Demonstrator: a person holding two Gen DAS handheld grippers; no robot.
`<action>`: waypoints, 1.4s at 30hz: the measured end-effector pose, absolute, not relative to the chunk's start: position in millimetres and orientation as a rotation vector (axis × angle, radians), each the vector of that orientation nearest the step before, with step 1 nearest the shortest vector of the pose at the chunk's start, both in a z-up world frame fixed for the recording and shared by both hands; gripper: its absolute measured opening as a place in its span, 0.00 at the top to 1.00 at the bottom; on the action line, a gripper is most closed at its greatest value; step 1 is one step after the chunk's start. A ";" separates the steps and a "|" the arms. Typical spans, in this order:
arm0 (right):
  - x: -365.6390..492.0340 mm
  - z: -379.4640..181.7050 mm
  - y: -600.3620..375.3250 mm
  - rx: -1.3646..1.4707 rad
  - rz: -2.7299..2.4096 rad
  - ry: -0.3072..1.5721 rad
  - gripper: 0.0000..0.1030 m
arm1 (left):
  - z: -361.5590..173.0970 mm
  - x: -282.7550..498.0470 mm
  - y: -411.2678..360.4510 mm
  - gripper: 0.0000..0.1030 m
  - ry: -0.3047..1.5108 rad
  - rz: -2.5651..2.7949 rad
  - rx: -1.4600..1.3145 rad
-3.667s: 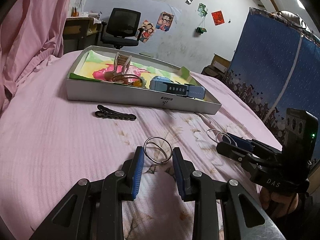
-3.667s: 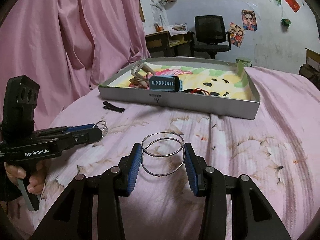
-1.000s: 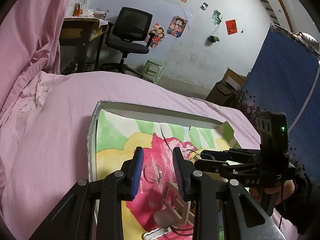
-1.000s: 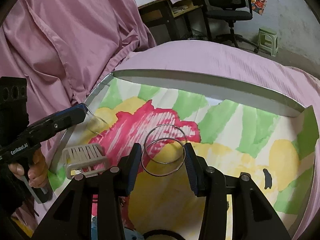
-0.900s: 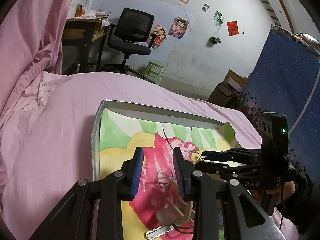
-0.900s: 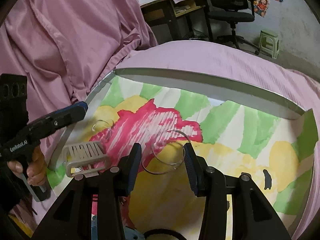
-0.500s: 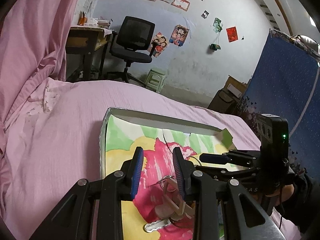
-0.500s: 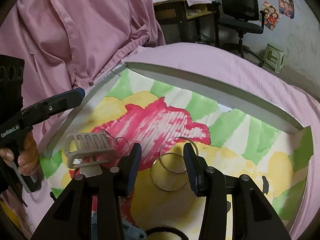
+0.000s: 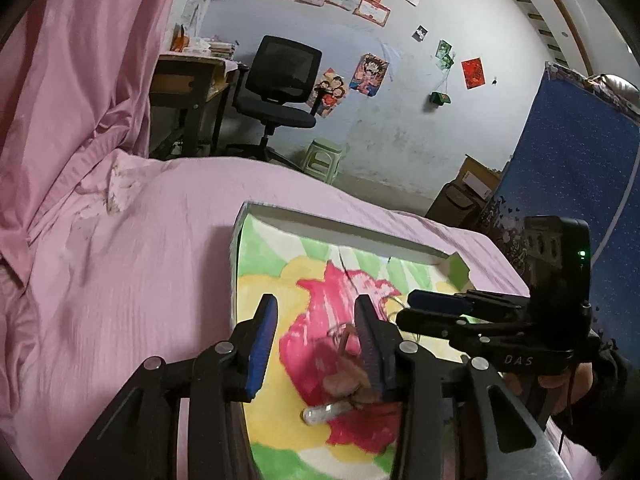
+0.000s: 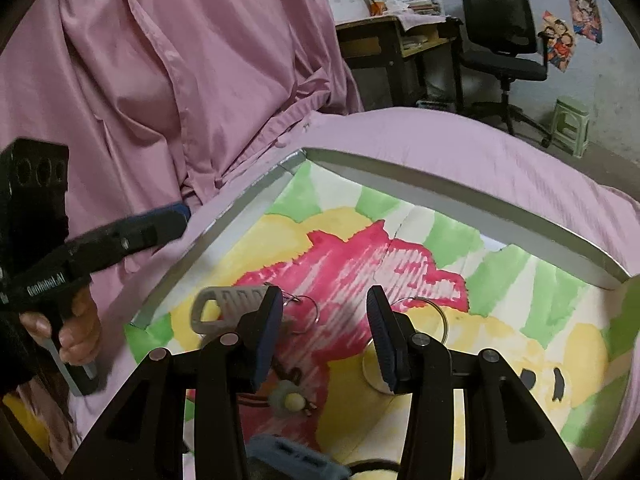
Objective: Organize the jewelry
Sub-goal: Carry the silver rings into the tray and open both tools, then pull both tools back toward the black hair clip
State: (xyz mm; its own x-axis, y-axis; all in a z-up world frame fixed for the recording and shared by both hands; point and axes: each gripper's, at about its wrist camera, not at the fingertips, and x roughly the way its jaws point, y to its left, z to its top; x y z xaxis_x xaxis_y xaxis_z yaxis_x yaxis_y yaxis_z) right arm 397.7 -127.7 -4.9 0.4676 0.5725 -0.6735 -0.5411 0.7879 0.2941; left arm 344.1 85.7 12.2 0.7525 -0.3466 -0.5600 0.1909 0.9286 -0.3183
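Note:
A shallow grey tray (image 9: 340, 229) (image 10: 440, 196) with a pink, yellow and green lining lies on the bed. In the right wrist view, two large wire rings (image 10: 442, 318) lie in it just right of my right gripper (image 10: 324, 332), which is open and empty. A small wire ring (image 10: 315, 312) rests beside a grey hair claw (image 10: 224, 304). My left gripper (image 9: 316, 332) hovers over the tray's left part, its jaws opening with nothing between them. Each gripper shows in the other's view: the left gripper (image 10: 176, 214) and the right gripper (image 9: 412, 308).
The tray also holds a blue watch (image 10: 292, 460), a beaded piece (image 10: 292, 400) and a small silver item (image 9: 324, 412). Pink sheet (image 9: 120, 280) surrounds the tray, with a pink curtain (image 10: 160, 60) on the left. An office chair (image 9: 280, 92), a desk and a stool stand beyond.
Both grippers let their rings drop into the tray and now stand empty. Both have drawn back, the left one toward the tray's left edge.

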 end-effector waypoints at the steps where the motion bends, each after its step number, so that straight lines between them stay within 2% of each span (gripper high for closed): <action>1: 392.8 -4.5 -127.6 0.043 0.663 0.832 0.62 | 11.0 341.7 86.2 0.63 0.659 -0.296 -0.248; 7: 369.6 -10.8 -140.0 0.129 0.566 0.777 0.62 | 6.7 319.1 87.2 0.61 0.660 -0.291 -0.217; 9: 358.1 -10.0 -145.6 0.144 0.534 0.748 0.62 | 6.8 307.9 89.3 0.50 0.647 -0.288 -0.217; 10: 349.9 -8.8 -148.4 0.141 0.516 0.728 0.62 | 7.2 302.4 90.1 0.47 0.637 -0.285 -0.219; 12: 339.2 -6.4 -154.2 0.142 0.488 0.692 0.48 | 8.4 292.5 90.7 0.40 0.619 -0.286 -0.220; 16: 312.8 1.0 -169.4 0.159 0.428 0.605 0.41 | 7.5 273.9 85.5 0.33 0.602 -0.288 -0.196; 17: 305.7 2.1 -172.7 0.159 0.414 0.583 0.33 | 7.8 268.6 83.7 0.29 0.594 -0.287 -0.187; 18: 300.8 3.3 -175.6 0.159 0.409 0.568 0.29 | 8.6 263.9 82.6 0.25 0.583 -0.287 -0.180; 27: 254.1 7.5 -193.4 0.141 0.349 0.469 0.17 | 14.2 243.0 76.9 0.21 0.554 -0.291 -0.149; 32: 238.6 10.0 -195.2 0.118 0.363 0.434 0.17 | 13.9 235.2 77.2 0.20 0.547 -0.288 -0.157; 38: 208.4 17.5 -193.7 0.085 0.306 0.365 0.04 | 13.9 219.8 76.4 0.12 0.524 -0.273 -0.149; 42: 191.9 22.9 -197.0 0.076 0.255 0.339 0.03 | 14.2 205.4 71.6 0.04 0.507 -0.255 -0.125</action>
State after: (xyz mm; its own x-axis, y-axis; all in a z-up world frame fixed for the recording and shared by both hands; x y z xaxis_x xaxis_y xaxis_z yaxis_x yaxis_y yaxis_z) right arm 191.9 -197.0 22.9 0.9116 0.2598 -0.3186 -0.2344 0.9651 0.1164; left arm 205.4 71.6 14.2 0.8436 -0.2718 -0.4632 0.2103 0.9608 -0.1808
